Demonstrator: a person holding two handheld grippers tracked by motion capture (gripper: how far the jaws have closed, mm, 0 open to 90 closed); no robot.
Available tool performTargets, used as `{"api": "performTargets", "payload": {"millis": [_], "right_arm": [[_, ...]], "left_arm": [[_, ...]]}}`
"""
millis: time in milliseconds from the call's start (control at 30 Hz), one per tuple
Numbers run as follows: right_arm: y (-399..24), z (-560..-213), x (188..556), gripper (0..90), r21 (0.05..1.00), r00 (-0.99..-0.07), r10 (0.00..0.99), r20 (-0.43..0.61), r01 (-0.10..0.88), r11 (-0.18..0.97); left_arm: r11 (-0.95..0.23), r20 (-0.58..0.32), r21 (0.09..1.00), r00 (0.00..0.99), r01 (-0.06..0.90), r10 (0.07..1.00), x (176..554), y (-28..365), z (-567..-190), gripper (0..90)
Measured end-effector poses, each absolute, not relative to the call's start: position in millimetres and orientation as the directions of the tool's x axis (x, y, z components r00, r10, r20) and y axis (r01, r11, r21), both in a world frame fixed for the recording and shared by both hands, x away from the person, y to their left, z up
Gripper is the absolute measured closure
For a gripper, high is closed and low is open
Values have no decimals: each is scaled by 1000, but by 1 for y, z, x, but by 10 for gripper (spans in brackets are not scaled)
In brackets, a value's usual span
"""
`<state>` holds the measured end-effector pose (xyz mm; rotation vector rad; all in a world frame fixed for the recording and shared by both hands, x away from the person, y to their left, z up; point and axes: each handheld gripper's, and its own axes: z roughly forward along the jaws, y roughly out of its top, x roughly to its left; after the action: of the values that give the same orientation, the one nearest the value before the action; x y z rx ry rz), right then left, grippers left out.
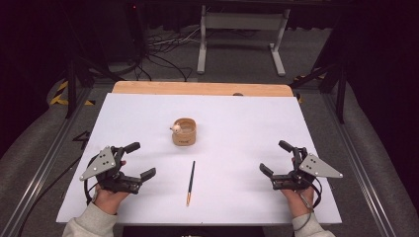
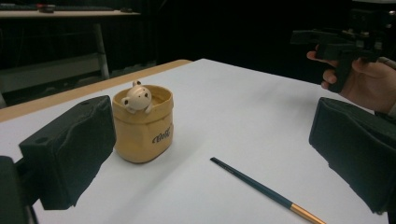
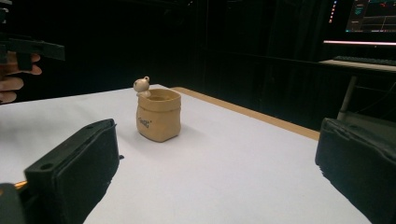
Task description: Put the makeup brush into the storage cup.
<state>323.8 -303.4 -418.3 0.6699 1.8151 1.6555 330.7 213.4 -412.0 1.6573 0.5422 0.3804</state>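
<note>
A tan sack-shaped cup [image 1: 184, 132] [image 2: 142, 123] [image 3: 159, 114] with a small animal figure on its rim stands upright near the table's middle. A dark pencil [image 1: 190, 182] [image 2: 266, 189] with an orange end lies in front of it, pointing roughly toward the cup. My left gripper [image 1: 140, 160] [image 2: 210, 154] rests at the front left, open and empty, facing the cup and pencil. At the front right my right gripper [image 1: 276, 158] [image 3: 224, 172] is open and empty too, with the cup ahead of it.
The white table sheet [image 1: 237, 128] covers a wooden top whose far edge [image 1: 197, 88] shows. Beyond the table stand a grey metal frame [image 1: 242, 34] and loose cables on the floor. A monitor [image 3: 373, 16] glows at the right gripper view's upper right.
</note>
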Motion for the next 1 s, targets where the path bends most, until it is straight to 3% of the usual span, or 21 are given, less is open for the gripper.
{"api": "performTargets", "payload": {"millis": [1000], "right_arm": [[-307,-419,324,0,996,-705,704,-84,-29,89]], "left_arm": [[-144,-47,982,889,125,455,351,150,-394,4]]}}
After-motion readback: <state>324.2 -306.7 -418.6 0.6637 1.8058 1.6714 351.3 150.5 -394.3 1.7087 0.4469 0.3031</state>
